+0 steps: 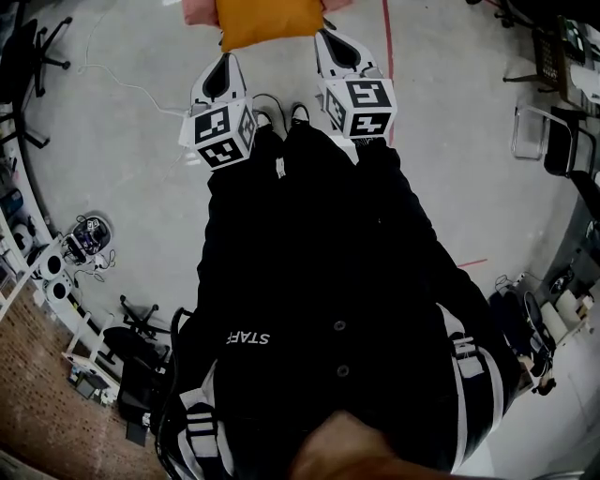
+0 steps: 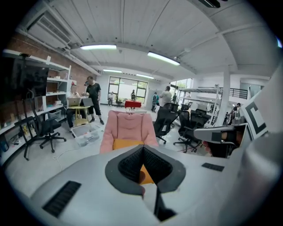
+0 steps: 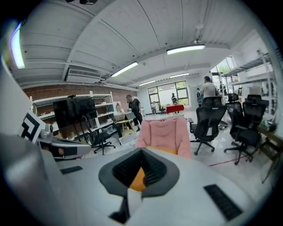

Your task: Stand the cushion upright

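Observation:
An orange cushion lies flat on the seat of a pink armchair at the top edge of the head view. My left gripper hangs just short of the cushion's near left corner, and my right gripper is beside its near right corner. Both are shut and hold nothing. In the left gripper view the pink armchair faces me with the cushion on its seat, beyond the closed left gripper. The right gripper view shows the same armchair and cushion past the closed right gripper.
Black office chairs stand right of the armchair, and another one on the left by wall shelving. People stand far behind. A red tape line and a white cable run over the grey floor.

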The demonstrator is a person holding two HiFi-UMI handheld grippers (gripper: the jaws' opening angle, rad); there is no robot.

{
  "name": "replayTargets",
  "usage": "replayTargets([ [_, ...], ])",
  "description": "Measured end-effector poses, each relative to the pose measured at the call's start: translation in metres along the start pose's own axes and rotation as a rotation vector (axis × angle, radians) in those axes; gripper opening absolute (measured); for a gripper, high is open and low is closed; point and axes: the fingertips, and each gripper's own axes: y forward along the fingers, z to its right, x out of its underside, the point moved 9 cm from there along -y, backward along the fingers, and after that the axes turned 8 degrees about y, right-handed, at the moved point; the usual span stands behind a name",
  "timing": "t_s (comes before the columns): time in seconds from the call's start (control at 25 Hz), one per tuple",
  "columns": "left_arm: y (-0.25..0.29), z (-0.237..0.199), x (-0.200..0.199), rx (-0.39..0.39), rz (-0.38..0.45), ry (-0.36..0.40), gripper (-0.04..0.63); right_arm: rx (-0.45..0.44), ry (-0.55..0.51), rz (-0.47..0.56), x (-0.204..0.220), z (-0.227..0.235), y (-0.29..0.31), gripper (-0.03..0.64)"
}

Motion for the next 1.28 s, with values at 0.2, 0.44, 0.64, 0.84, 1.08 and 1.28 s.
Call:
replayTargets([
  [0.2,0.032,-0.023,0.017,0.005,-0.059,-0.009,0.000,0.019,0.018,-0.054,0.011,0.002,0.038,0.012],
  [0.44,0.078,-0.048,0.036,0.028,-0.142,-0.038,0.000,0.048,0.044,-0.133,0.028,0.007,0.085,0.012],
  [0.64,0.113,-0.070,0.043,0.049,-0.181,-0.041,0.000,0.079,0.062,-0.180,0.038,0.010,0.117,0.012],
  [0.84,0.138,-0.084,0.039,0.060,-0.196,-0.044,0.000,0.087,0.064,-0.198,0.037,0.010,0.138,0.012],
  [1.08,0.155,-0.097,0.024,0.086,-0.188,-0.037,0.000,0.097,0.063,-0.195,0.027,0.000,0.157,0.012],
  [1.28,0.167,-0.106,0.011,0.113,-0.182,-0.028,0.000,0.107,0.060,-0.185,0.016,-0.006,0.170,0.012],
])
